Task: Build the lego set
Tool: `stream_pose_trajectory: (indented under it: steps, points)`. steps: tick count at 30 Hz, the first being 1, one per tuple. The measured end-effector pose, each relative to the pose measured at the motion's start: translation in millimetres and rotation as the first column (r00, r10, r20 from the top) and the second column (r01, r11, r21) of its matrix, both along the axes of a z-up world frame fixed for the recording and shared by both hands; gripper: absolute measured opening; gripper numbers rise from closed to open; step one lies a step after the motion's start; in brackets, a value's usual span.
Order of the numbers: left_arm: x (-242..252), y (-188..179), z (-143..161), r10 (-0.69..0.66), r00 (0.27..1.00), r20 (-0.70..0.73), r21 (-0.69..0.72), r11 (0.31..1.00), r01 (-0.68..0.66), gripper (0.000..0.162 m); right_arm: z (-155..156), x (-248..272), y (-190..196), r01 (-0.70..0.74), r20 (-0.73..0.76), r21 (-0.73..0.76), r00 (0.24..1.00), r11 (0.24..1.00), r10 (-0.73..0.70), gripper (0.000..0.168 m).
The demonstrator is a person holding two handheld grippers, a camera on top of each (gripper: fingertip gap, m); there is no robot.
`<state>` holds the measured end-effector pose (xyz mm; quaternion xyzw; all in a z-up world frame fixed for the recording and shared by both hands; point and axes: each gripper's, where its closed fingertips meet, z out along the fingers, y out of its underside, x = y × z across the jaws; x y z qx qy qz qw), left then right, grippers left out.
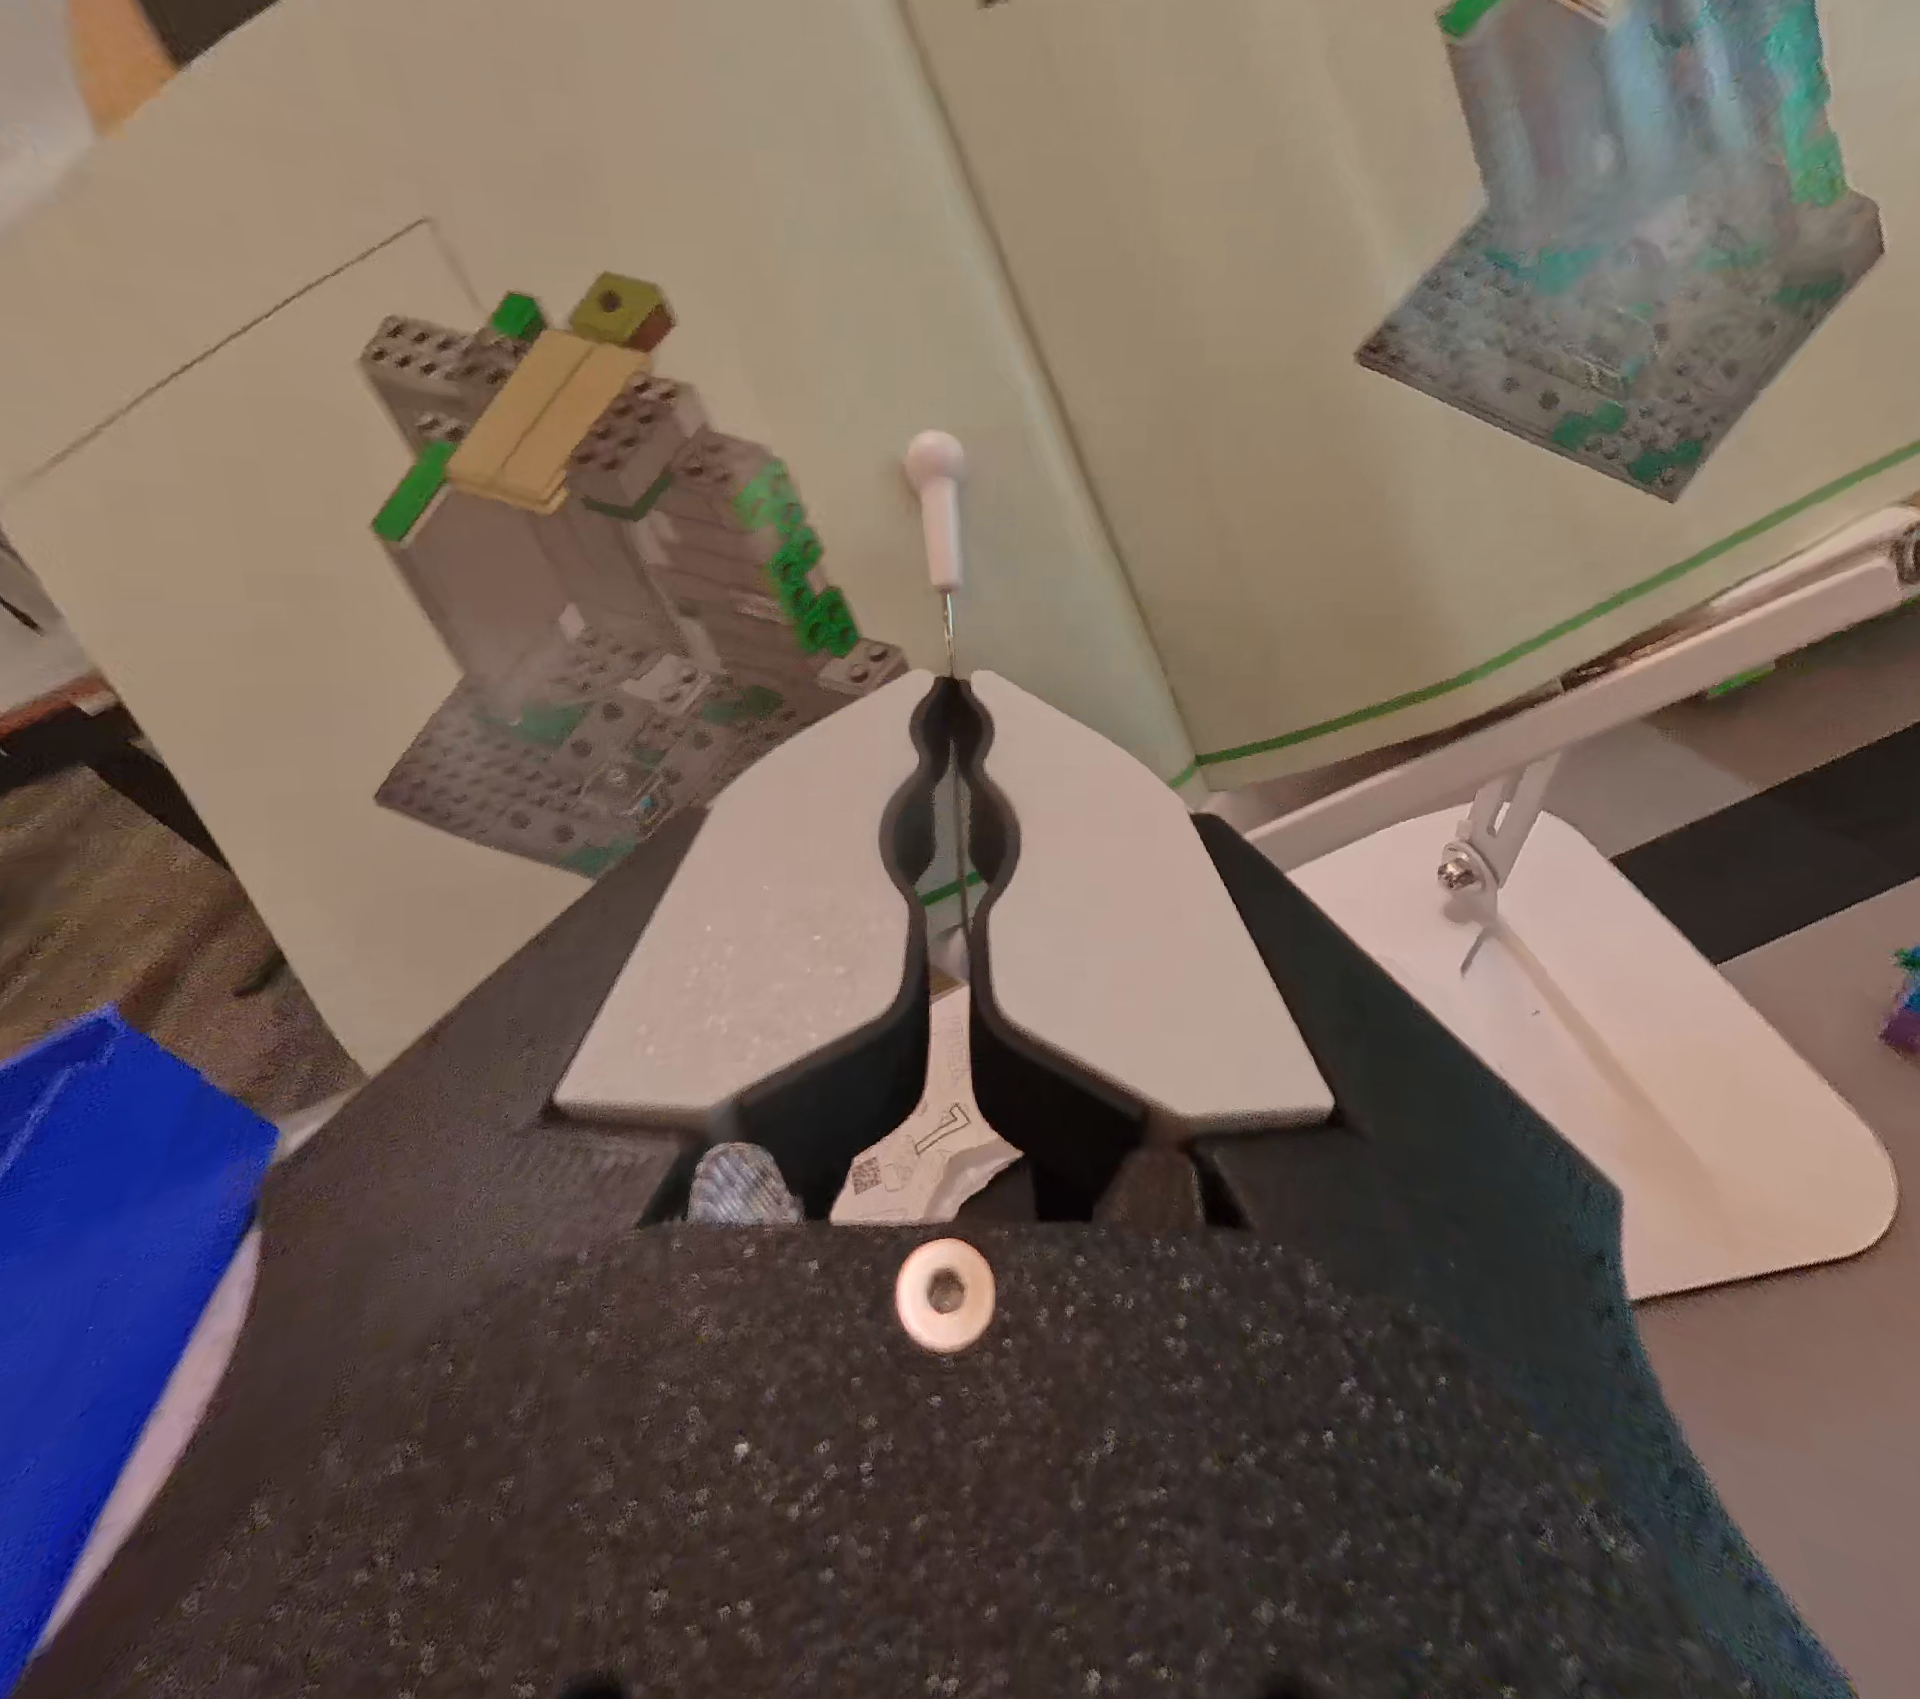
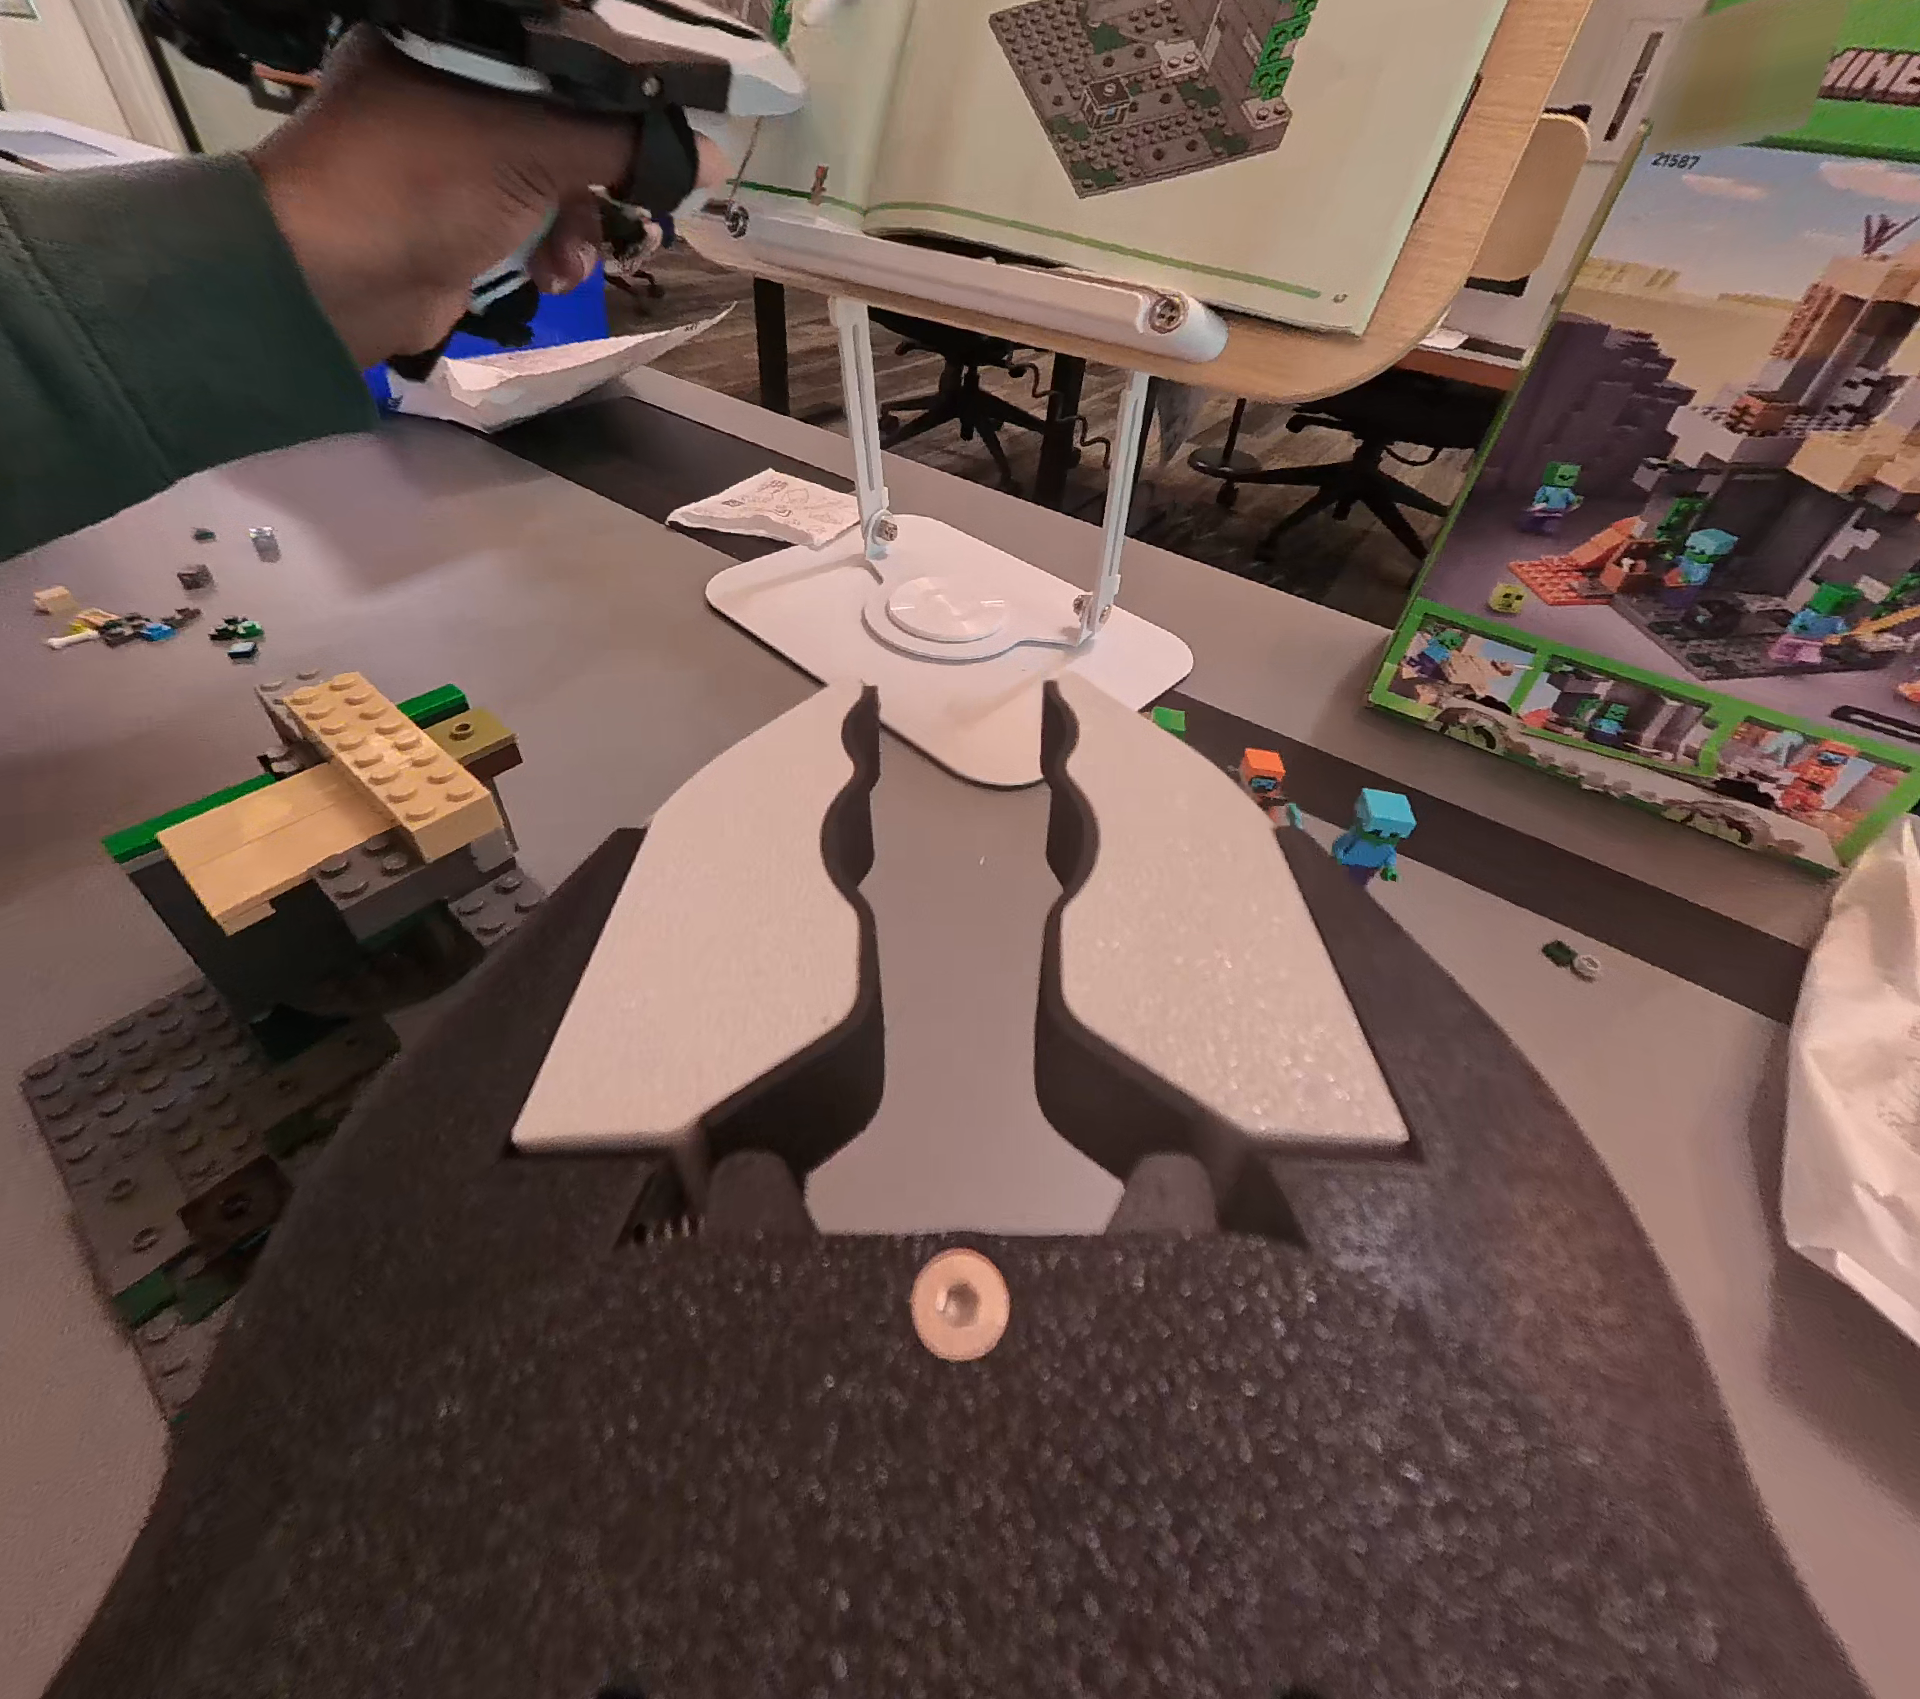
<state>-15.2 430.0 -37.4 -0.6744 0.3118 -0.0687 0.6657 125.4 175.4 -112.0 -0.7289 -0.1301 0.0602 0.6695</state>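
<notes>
The open instruction booklet (image 1: 727,195) rests on a white stand and fills the left wrist view. My left gripper (image 1: 951,683) is shut on the thin wire of the stand's white-tipped page holder (image 1: 935,496), which lies against the booklet's centre fold. The right wrist view shows that gripper (image 2: 769,91) up at the booklet (image 2: 1039,91), held by a person's hand. My right gripper (image 2: 956,693) is open and empty above the grey table, pointing at the stand's base (image 2: 1132,662). The partly built lego model (image 2: 343,818), with tan plates on top, stands on its grey baseplate (image 2: 156,1130) to its left.
Several loose small pieces (image 2: 156,621) lie at the far left of the table. Two minifigures (image 2: 1371,828) stand right of the stand. The lego box (image 2: 1714,454) stands at the right, with a white plastic bag (image 2: 1860,1078) nearer. A blue bin (image 1: 104,1234) is at left. Across from one pair of fingers to the other is roughly 30 cm.
</notes>
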Motion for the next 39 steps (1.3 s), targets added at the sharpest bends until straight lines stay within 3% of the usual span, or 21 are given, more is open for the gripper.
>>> stream_pose_trajectory:
  steps: [5,10,17,18,21,26,31,39]
  points:
    - [-32,10,-4,0.044,0.980,0.196,-0.133,0.991,-0.017,0.004,20,11,10,0.014,0.060,0.022,0.998,1.000,-0.016,0.029]
    - [-57,10,-32,0.078,0.878,0.472,-0.335,0.937,0.097,0.010,49,24,37,0.002,0.210,0.050,0.978,0.999,-0.012,0.029]
    - [-62,-6,-47,0.114,0.737,0.666,-0.420,0.874,0.245,0.015,55,48,105,-0.044,0.554,0.045,0.832,0.998,0.011,0.028]
    - [-64,-9,-49,0.118,0.733,0.670,-0.424,0.871,0.248,0.006,53,53,115,-0.046,0.590,0.038,0.808,0.998,0.015,0.028]
    - [-68,-20,-49,0.103,0.741,0.664,-0.416,0.874,0.251,0.008,50,60,139,-0.072,0.673,0.037,0.739,0.997,0.028,0.028]
    - [-68,-46,-49,0.011,0.867,0.498,-0.346,0.920,0.187,0.008,48,59,167,-0.136,0.825,0.064,0.565,0.989,0.025,0.026]
    - [-61,-70,-46,-0.077,0.938,0.338,-0.264,0.949,0.173,0.007,44,58,182,-0.190,0.908,0.032,0.416,0.981,0.051,0.023]
    - [-54,-83,-46,-0.127,0.945,0.300,-0.229,0.953,0.200,0.005,38,65,185,-0.215,0.946,-0.040,0.305,0.976,0.107,0.018]
